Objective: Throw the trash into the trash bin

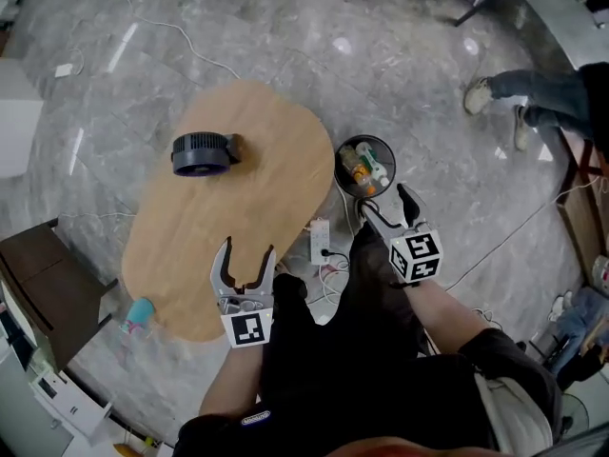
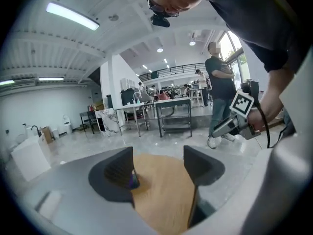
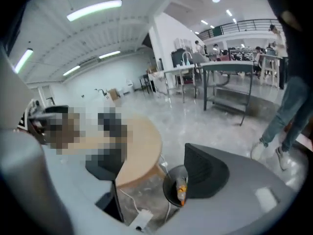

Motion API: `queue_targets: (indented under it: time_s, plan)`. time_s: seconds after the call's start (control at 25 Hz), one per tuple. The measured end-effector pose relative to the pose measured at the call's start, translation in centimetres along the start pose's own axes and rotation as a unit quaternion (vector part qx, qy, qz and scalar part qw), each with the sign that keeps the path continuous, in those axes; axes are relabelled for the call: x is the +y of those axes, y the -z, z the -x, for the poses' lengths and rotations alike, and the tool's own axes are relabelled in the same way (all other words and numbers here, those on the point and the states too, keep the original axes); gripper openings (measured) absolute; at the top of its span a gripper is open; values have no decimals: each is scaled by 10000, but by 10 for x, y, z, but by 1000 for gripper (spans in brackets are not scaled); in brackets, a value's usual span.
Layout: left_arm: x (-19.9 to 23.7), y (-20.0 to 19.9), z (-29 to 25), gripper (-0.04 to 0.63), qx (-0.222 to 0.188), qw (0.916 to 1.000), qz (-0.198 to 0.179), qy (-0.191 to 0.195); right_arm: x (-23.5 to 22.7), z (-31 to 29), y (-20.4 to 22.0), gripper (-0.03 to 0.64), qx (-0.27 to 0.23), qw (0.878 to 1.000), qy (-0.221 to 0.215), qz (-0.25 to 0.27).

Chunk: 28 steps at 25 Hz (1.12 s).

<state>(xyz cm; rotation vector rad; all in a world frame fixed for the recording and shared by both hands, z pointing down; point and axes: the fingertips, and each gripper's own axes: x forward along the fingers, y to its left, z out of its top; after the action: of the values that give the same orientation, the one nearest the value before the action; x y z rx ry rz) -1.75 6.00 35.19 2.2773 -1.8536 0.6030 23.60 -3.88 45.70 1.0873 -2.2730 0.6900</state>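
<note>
The left gripper point(image 2: 156, 168) has its fingers spread with nothing between them, only bare table point(image 1: 238, 198) showing through the gap; it hangs over the table's near edge. The right gripper point(image 1: 388, 209) is likewise open and empty, off the table's right edge and pointing down toward the bin point(image 1: 365, 139).

The trash point(image 1: 359, 171), an orange bottle among pale scraps, already lies in the bin, which stands on the floor just beside the table's right edge. So the drop looks done, and the risks are those of clearing away.

The right fingers hang close to the bin. A careless swing could catch the rim, tip the bin and spill the trash back out. A power strip point(image 1: 320, 241) and loose cables point(image 1: 333, 265) lie on the floor between bin and person; a step there could snag a cable.

A black round device point(image 1: 203, 153) sits near the table's far left edge; taking it for trash would be a mistake. A small teal thing point(image 1: 139, 314) lies on the floor off the near left corner. I cannot tell whether it is trash; if it is, it may get missed.
</note>
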Motion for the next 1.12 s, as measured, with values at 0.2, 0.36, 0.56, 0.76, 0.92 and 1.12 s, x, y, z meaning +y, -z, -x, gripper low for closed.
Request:
queue_targets:
  time_s: [0.2, 0.36, 0.56, 0.76, 0.92, 1.12]
  plan:
    - [46, -50, 64, 330, -3, 9961, 722, -508, 115, 67, -133, 403, -1004, 9886, -887, 687]
    - [88, -96, 127, 330, -118, 9905, 944, -996, 193, 110, -211, 399, -1468, 9710, -1498, 1151]
    - [148, -161, 209, 330, -675, 9815, 820, -1592, 276, 146, -276, 382, -1749, 9519, -2063, 1437]
    - [208, -218, 309, 330, -1424, 9622, 740, -2200, 382, 181, -320, 377, -1991, 9288, -2607, 1722]
    - [229, -233, 355, 329, -1441, 9605, 649, -2289, 437, 209, -343, 365, -2218, 9169, -2696, 1935]
    - [248, -255, 381, 323, -1666, 9657, 415, -1949, 480, 230, -360, 359, -2528, 9125, -2699, 1748]
